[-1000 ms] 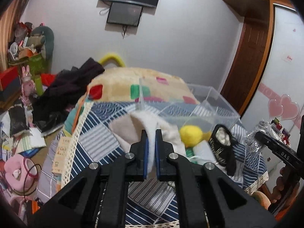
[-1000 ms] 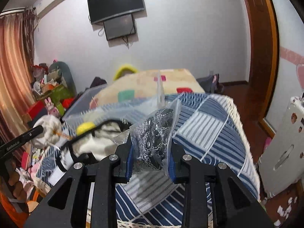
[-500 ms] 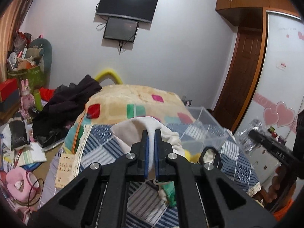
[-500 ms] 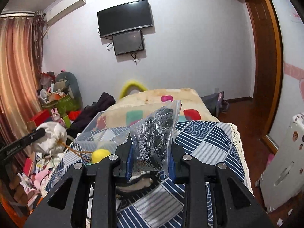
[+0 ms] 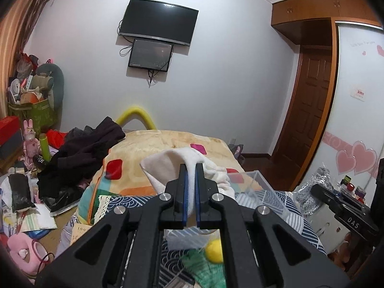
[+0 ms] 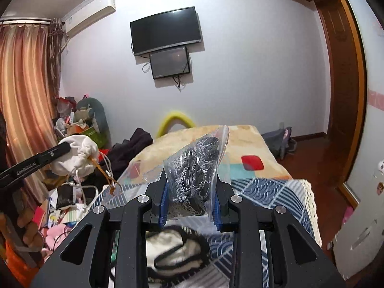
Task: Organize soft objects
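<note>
My left gripper (image 5: 189, 192) is shut on a white drawstring pouch (image 5: 172, 165) and holds it in the air above the bed. The pouch also shows in the right wrist view (image 6: 76, 158), with its cords hanging down. My right gripper (image 6: 189, 199) is shut on a clear zip bag of black and white fabric (image 6: 196, 168), also lifted. A clear plastic box (image 5: 264, 192) stands on the blue patterned quilt (image 6: 264, 192). A yellow ball (image 5: 214, 250) and a green cloth (image 5: 206, 268) lie below my left gripper. A black-and-white soft item (image 6: 172, 249) lies below my right gripper.
A beige blanket with coloured squares (image 5: 148, 148) covers the far half of the bed. Dark clothes (image 5: 81, 158) are piled at its left. Clutter covers the floor at the left (image 5: 21, 216). A white cabinet (image 6: 360, 228) stands to the right. A door (image 5: 309, 110) is at the far right.
Both grippers have risen well above the bed with their loads still held. The box, the ball and the black-and-white item have dropped low in both views.
</note>
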Tool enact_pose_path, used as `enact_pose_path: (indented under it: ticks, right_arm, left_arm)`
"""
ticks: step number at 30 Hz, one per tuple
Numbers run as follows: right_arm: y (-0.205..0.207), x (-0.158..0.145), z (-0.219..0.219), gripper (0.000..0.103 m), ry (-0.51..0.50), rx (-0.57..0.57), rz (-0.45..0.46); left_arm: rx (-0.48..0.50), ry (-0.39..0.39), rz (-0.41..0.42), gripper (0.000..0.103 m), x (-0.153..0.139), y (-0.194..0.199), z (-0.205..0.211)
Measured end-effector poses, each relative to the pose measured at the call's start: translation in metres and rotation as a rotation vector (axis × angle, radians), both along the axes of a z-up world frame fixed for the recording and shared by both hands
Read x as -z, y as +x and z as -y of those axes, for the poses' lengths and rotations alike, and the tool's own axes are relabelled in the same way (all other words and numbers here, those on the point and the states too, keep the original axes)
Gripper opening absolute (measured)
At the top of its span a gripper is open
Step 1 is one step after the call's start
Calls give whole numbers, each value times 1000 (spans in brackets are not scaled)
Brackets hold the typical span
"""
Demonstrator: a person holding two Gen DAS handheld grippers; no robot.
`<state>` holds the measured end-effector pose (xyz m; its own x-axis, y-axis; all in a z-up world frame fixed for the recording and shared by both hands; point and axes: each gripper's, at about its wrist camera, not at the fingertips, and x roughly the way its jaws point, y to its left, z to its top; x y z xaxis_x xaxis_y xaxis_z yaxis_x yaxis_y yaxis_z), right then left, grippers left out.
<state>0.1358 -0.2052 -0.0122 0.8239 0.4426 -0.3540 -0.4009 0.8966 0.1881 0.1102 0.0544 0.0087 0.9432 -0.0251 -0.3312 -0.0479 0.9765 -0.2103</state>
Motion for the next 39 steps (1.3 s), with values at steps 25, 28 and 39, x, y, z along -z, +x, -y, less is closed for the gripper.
enact_pose_path:
  ticks: [25,28,39]
  right_arm:
    - [68,59,-52,27,-177,-71,-244]
    - [70,61,-56,29,-220,-74,-246]
    - [64,49,-51,52,-228,-82,-232]
  left_arm:
    - [151,-11,-352,4,111,110,30]
    - [150,-12,-365,4,114,110,30]
    - [131,-43,-321,24,92,88,18]
